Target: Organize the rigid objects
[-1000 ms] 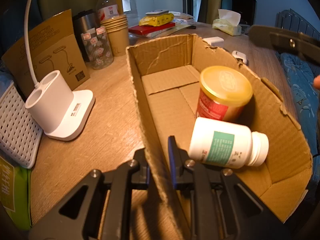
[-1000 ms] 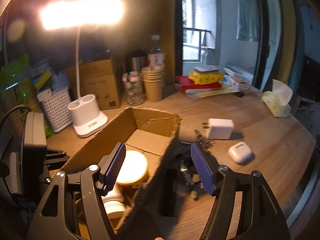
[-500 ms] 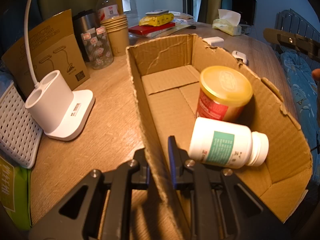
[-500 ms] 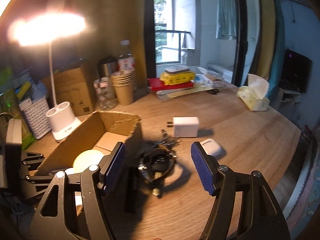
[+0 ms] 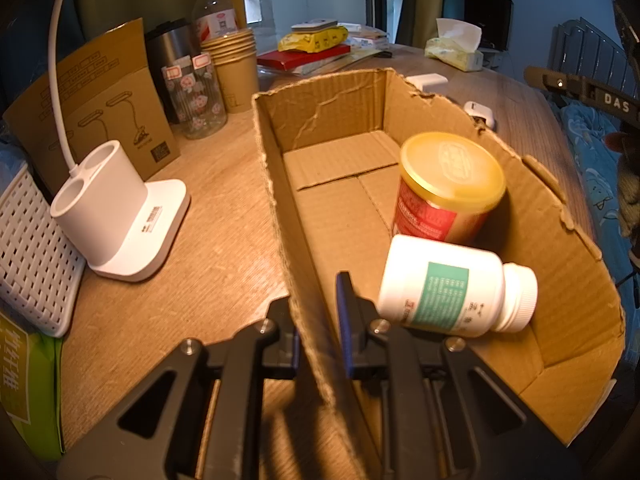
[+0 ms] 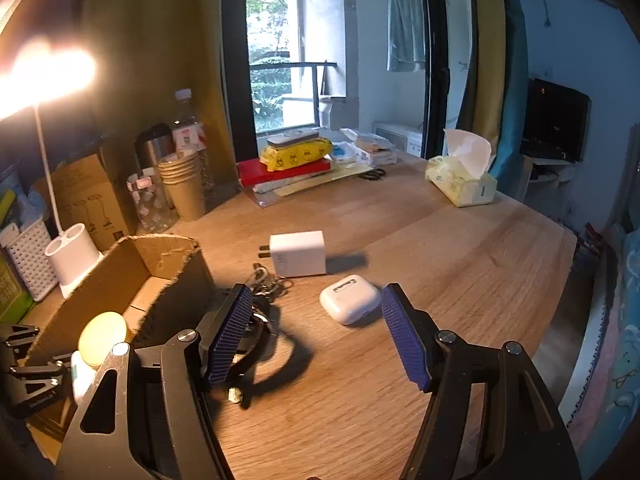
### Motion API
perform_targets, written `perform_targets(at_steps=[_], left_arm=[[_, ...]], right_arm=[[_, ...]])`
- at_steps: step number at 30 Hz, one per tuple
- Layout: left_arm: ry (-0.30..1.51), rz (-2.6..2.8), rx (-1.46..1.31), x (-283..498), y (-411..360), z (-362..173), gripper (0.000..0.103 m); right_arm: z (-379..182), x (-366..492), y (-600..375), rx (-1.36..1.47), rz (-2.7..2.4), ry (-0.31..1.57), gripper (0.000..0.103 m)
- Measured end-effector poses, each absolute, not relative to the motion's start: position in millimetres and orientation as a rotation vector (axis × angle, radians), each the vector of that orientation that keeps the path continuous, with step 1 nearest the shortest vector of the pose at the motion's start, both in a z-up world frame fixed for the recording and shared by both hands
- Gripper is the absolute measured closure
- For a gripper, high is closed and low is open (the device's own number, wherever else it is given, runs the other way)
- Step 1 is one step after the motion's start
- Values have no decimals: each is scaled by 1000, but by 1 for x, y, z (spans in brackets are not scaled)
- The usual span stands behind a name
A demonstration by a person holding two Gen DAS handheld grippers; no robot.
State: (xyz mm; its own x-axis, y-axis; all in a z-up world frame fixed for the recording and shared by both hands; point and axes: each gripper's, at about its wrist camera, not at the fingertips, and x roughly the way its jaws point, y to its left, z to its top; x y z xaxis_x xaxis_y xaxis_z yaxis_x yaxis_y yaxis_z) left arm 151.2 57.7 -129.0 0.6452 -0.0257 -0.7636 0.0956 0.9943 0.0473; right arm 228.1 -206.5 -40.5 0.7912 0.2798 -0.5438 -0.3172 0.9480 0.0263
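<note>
Jaws apart on the right gripper (image 6: 316, 334), nothing between the pads; white earbud case (image 6: 350, 298) on the table (image 6: 460, 264) just ahead, nearer the right pad. Beyond it, a white charger (image 6: 298, 253); to its left, a dark tangle of cable (image 6: 260, 320). Jaws of the left gripper (image 5: 320, 328) clamped on the near side wall of the cardboard box (image 5: 276, 184). Inside: a yellow-lidded can (image 5: 448, 188) upright, a white bottle (image 5: 456, 286) on its side just beside it.
</note>
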Motion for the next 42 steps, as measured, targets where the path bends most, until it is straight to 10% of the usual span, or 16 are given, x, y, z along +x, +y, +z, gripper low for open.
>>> perform_targets(at_steps=[42], left_arm=[[866,-68,89,150,56,-129,87]], right_arm=[[-107,344,-177,-207,300,844,32]])
